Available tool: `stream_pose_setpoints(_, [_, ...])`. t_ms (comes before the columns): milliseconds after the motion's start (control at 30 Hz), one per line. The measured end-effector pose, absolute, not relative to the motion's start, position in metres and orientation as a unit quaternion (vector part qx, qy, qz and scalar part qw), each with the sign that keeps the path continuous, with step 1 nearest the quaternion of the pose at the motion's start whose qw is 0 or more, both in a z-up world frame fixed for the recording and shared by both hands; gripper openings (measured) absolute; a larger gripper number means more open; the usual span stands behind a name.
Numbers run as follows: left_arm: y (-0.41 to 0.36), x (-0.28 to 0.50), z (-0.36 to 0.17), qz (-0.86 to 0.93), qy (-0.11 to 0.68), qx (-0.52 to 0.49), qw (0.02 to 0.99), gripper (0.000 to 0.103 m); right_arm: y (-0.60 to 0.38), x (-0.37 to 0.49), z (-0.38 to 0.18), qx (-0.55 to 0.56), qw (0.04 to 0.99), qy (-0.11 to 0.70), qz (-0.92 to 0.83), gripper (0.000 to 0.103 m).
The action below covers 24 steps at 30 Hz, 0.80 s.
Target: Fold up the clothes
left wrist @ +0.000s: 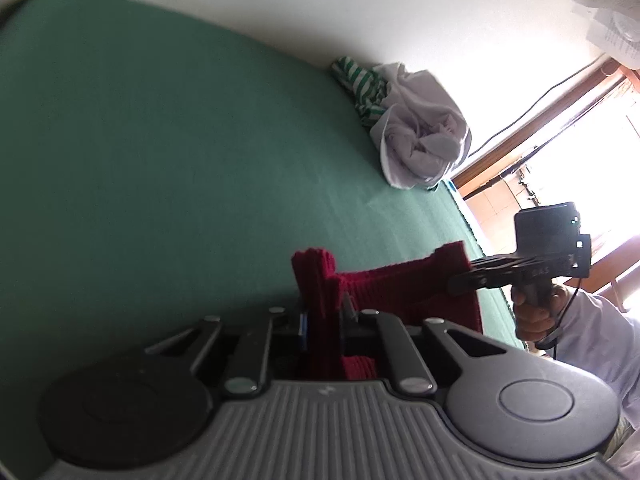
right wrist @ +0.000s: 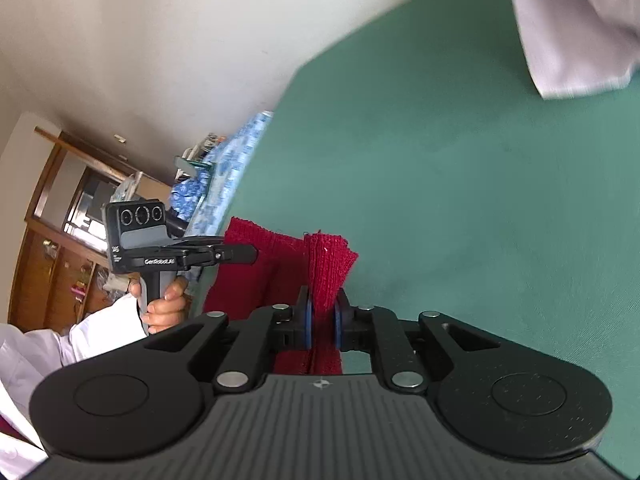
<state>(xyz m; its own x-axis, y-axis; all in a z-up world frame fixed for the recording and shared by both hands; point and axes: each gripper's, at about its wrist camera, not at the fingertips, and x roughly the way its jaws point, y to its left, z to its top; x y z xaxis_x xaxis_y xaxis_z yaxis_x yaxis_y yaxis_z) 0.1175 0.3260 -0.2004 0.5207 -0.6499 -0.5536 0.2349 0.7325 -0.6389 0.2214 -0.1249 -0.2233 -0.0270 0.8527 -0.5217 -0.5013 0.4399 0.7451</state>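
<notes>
**Black handheld grippers, white sleeves**

Each gripper, left [right wrist: 256,254] and right [left wrist: 466,276], is black ribbed plastic with round discs, silver screws and blue jaw pads. The left one bears white lettering and a three-lens camera. A dark cable trails over the white sleeve [left wrist: 592,344].

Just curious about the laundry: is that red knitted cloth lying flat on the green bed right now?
No: the red knitted cloth is pinched by both grippers and hangs lifted between them.

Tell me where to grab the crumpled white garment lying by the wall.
Grip the loose outer edge of the white garment on its green-sheet side, coming in low across the bed: the wall and the striped garment block its far side. Both tools are full.
</notes>
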Motion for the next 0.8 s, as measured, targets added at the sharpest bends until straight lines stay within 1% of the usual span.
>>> stream_pose_setpoints(133, [0.331, 0.093, -0.159, -0.271, 0.392, -0.228, 0.849, 0.008, -0.13, 0.199, -0.184, 0.161, 0.681, 0.481, 0.528, 0.01])
stream_pose_setpoints(300, [0.322, 0.027, -0.098, -0.29, 0.356, -0.181, 0.87, 0.008, -0.142, 0.152, -0.134, 0.133, 0.674, 0.444, 0.576, 0.01])
stream_pose_setpoints(433, [0.31, -0.034, -0.078, -0.306, 0.347, -0.174, 0.869, 0.008, -0.156, 0.105, -0.107, 0.108, 0.667, 0.431, 0.598, 0.01])
stream_pose_setpoints(533, [0.29, -0.081, -0.082, -0.316, 0.365, -0.144, 0.864, 0.008, -0.165, 0.065, -0.103, 0.071, 0.658, 0.441, 0.606, 0.01])
stream_pose_setpoints(633, [0.272, -0.12, -0.104, -0.317, 0.406, -0.1, 0.852, 0.009, -0.163, 0.025, -0.116, 0.019, 0.65, 0.466, 0.6, 0.01])
stream_pose_setpoints(733, [0.26, -0.14, -0.129, -0.312, 0.435, -0.071, 0.842, 0.009, -0.152, -0.012, -0.137, -0.042, 0.647, 0.48, 0.591, 0.01])
stream_pose_setpoints(800, [0.254, -0.144, -0.14, -0.31, 0.44, -0.053, 0.841, 0.009, -0.132, -0.03, -0.153, -0.09, 0.655, 0.474, 0.582, 0.009])
